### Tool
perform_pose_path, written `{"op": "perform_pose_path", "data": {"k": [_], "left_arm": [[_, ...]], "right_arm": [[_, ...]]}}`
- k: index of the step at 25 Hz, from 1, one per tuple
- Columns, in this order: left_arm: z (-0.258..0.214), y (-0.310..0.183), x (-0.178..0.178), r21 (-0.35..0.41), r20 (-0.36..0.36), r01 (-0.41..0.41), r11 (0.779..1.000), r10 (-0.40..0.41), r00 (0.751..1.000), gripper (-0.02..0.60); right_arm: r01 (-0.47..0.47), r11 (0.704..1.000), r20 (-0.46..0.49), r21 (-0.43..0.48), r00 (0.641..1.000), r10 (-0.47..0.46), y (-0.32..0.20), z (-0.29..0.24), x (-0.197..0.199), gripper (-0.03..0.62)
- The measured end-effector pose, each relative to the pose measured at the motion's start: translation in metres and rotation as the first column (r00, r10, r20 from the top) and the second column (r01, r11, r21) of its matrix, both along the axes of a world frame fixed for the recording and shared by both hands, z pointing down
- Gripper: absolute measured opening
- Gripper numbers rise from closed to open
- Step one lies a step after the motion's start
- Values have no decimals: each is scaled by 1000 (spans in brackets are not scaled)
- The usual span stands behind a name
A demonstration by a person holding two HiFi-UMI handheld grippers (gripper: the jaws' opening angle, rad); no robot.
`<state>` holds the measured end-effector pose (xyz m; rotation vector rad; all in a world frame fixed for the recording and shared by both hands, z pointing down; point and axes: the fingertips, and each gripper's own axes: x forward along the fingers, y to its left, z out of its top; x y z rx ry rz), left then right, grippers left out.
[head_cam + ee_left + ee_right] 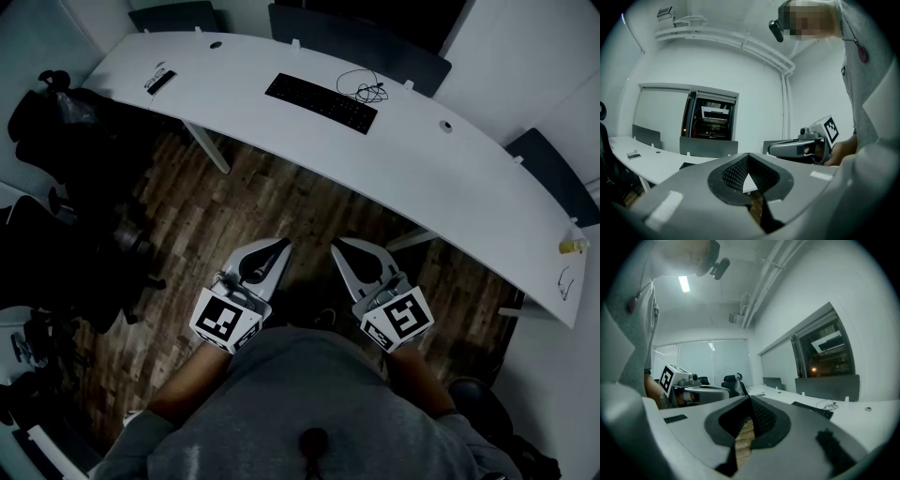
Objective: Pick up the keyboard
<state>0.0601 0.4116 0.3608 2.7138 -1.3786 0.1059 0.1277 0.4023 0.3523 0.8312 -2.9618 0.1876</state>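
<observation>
A black keyboard [322, 102] lies on the long white curved desk [441, 178], well ahead of both grippers; it also shows in the right gripper view as the keyboard [812, 409], and a corner of the keyboard [687, 165] appears in the left gripper view. My left gripper [282, 246] and right gripper [337, 246] are held side by side over the wooden floor, close to the person's body, pointing toward the desk. Both are shut with nothing between their jaws. Each gripper sees the other beside it.
A thin cable [363, 86] is coiled just behind the keyboard. A small dark device [160, 82] lies at the desk's left end, a yellow object [572, 247] at its right end. Black chairs [56, 112] crowd the left. Grey partition panels [356, 42] stand behind the desk.
</observation>
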Motion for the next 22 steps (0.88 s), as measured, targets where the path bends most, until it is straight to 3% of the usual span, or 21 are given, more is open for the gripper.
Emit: {"op": "perform_pose_path", "data": {"k": [14, 18, 22], "left_arm": [[7, -68, -88, 4, -1, -130, 991, 130, 992, 8], [4, -82, -108, -27, -37, -160, 987, 159, 987, 8], [0, -89, -132, 4, -28, -211, 977, 211, 977, 8]], "right_arm": [[-90, 996, -44, -17, 995, 89, -57, -1, -97, 15], [-106, 994, -57, -21, 993, 105, -70, -3, -123, 16], [-133, 991, -66, -13, 989, 132, -78, -8, -149, 17]]}}
